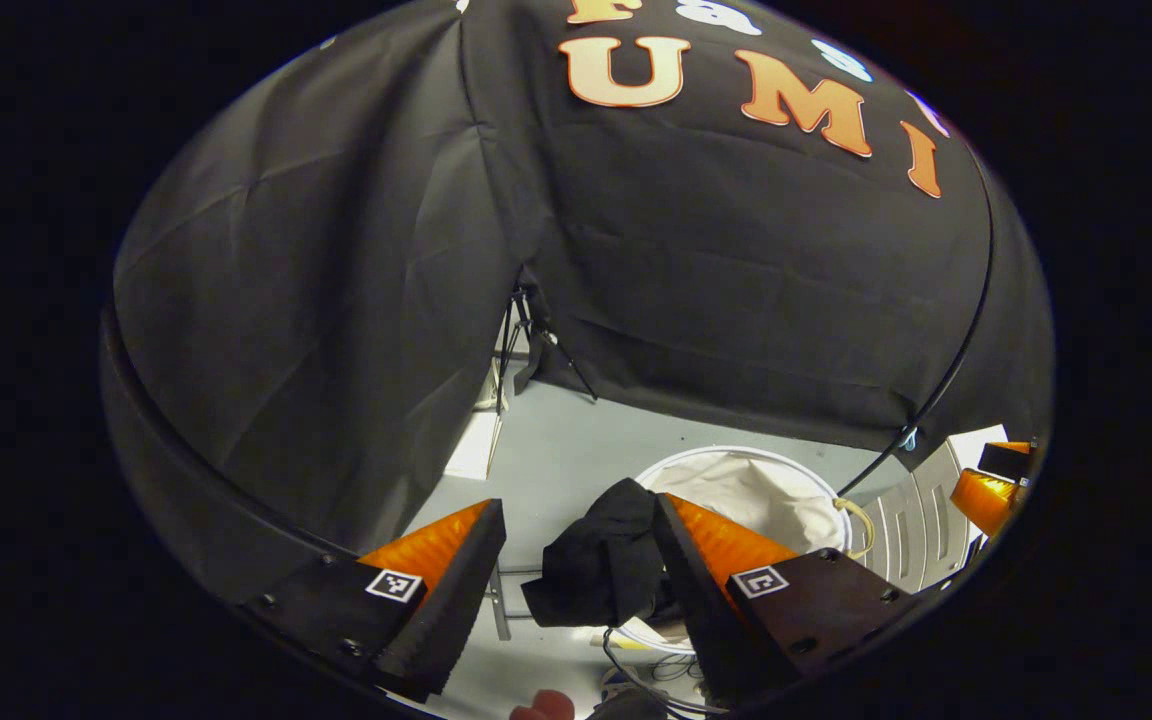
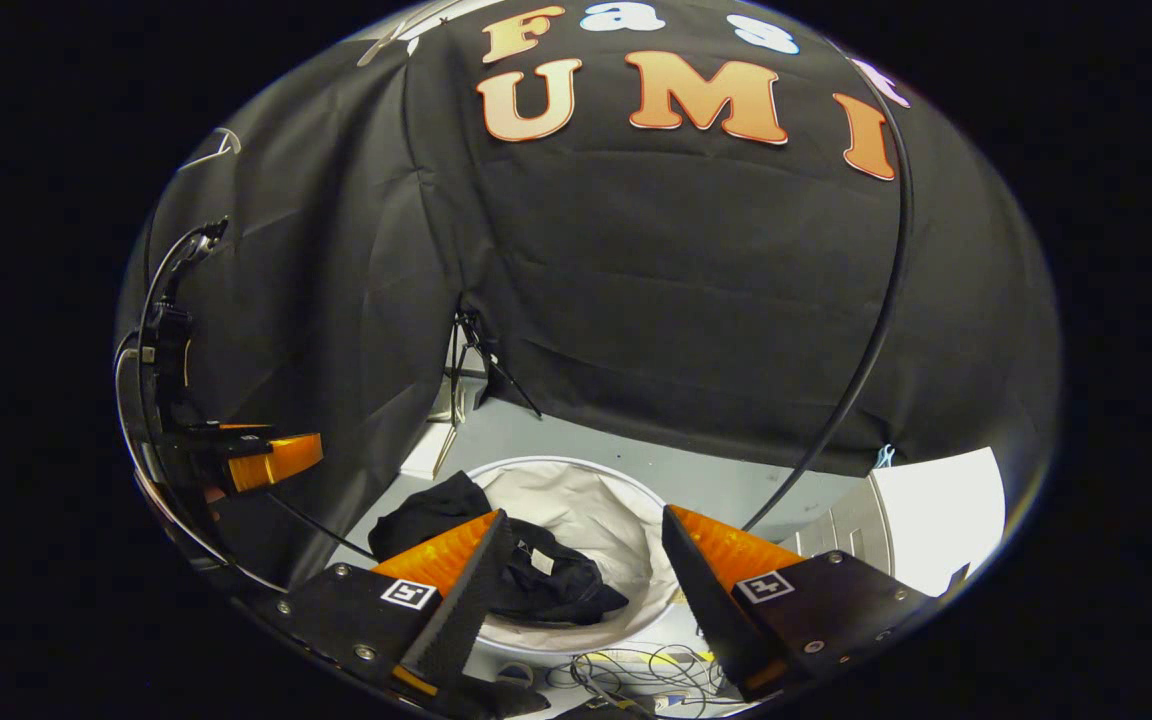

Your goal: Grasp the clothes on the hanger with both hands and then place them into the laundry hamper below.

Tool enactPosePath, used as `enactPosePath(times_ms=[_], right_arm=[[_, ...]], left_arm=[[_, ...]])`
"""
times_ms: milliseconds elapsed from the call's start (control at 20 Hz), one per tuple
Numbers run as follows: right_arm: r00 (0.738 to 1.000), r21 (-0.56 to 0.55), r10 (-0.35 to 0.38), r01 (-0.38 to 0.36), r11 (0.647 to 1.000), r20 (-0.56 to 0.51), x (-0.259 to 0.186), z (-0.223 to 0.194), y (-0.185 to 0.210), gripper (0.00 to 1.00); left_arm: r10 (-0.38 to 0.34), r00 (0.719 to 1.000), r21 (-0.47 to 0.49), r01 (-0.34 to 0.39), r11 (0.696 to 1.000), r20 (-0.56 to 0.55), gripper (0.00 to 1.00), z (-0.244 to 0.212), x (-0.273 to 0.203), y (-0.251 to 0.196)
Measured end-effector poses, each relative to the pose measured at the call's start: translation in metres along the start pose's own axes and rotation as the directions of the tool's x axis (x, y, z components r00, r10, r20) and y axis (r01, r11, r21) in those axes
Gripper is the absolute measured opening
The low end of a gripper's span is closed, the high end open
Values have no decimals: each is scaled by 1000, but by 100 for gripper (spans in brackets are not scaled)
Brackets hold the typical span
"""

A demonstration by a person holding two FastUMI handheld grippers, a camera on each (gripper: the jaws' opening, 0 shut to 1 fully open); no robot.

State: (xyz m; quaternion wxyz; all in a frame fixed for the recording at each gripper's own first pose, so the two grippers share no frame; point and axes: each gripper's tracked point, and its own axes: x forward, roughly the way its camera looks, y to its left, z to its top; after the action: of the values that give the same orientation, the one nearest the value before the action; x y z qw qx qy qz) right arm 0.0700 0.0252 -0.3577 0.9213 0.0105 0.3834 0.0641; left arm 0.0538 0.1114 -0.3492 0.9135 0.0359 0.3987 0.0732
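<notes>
- Left gripper (image 1: pixel 576 560): fingers spread wide, nothing clamped between them; orange-backed black pads on both sides at the bottom of the left gripper view.
- Black clothes (image 1: pixel 601 560) sit in the gap between the left fingers, bunched up against the inner face of the right-hand finger (image 1: pixel 681 575); well apart from the left-hand finger. Can't tell if the cloth actually touches that pad or just lies below it.
- Laundry hamper (image 1: pixel 736 455): round, white fabric liner, white rim, just ahead of and below the left gripper's right-hand finger; the clothes overlap its near-left rim in that view.
- Right gripper (image 2: pixel 581 575): fingers also released, wide gap, no cloth pinched.
- In the right gripper view the clothes (image 2: pixel 536 580) lie crumpled in the hamper (image 2: pixel 626 500), partly draped over its left rim, behind and just inside the left-hand finger (image 2: pixel 456 590); well clear of the right-hand finger.
- Hamper opening lies straight ahead between the right gripper's fingers, white liner visible past the cloth.
- Loose cables (image 2: pixel 626 670) on the grey floor (image 1: pixel 576 440), below the hamper, near the right gripper's fingertips.
- Other gripper's orange finger (image 2: pixel 271 458) shows far out left of the right gripper's fingers; likewise an orange finger (image 1: pixel 986 495) at far right in the left gripper view.
- Thin black cable (image 2: pixel 856 370) runs down the booth wall, ending near the right gripper's right-hand finger.
</notes>
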Motion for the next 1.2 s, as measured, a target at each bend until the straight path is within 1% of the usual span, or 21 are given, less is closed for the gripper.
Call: enactPosePath(times_ms=[150,250,400,500,600,750,800,850,1000,1100,1150,1200], right_arm=[[998,16,-9,8,1000,60,-18,25,0,93],[993,37,-8,4,999,116,-34,47,1,93],[976,51,-15,4,999,215,-63,85,3,93],[967,25,-16,10,1000,252,-78,110,6,93],[949,0,-13,13,1000,315,-103,141,9,93],[916,-2,-2,3,1000,401,-144,180,16,93],[904,2,1,-2,1000,427,-156,192,17,100],[891,5,5,-8,1000,454,-168,206,18,100],[848,12,7,-17,1000,530,-198,234,20,100],[826,14,-3,-6,1000,564,-222,252,12,100],[811,17,-12,2,1000,585,-232,250,9,100],[793,21,-23,13,1000,608,-240,255,7,100]], left_arm=[[-35,996,-19,36,999,76,97,30,-21,-11],[-54,988,-39,61,997,146,97,58,-36,-19],[-78,961,-45,93,995,265,96,97,-66,-24],[-99,940,-37,117,992,328,95,124,-93,-27],[-113,911,-39,140,989,396,96,150,-120,-31],[-129,860,-37,169,985,495,95,196,-150,-35],[-132,847,-40,177,983,515,95,205,-163,-37],[-135,835,-42,186,982,533,96,214,-174,-38],[-141,802,-56,213,976,581,94,227,-200,-39],[-146,781,-59,228,972,607,94,233,-216,-44],[-148,770,-59,234,970,621,96,237,-224,-44],[-149,759,-58,238,970,633,95,241,-230,-42]])
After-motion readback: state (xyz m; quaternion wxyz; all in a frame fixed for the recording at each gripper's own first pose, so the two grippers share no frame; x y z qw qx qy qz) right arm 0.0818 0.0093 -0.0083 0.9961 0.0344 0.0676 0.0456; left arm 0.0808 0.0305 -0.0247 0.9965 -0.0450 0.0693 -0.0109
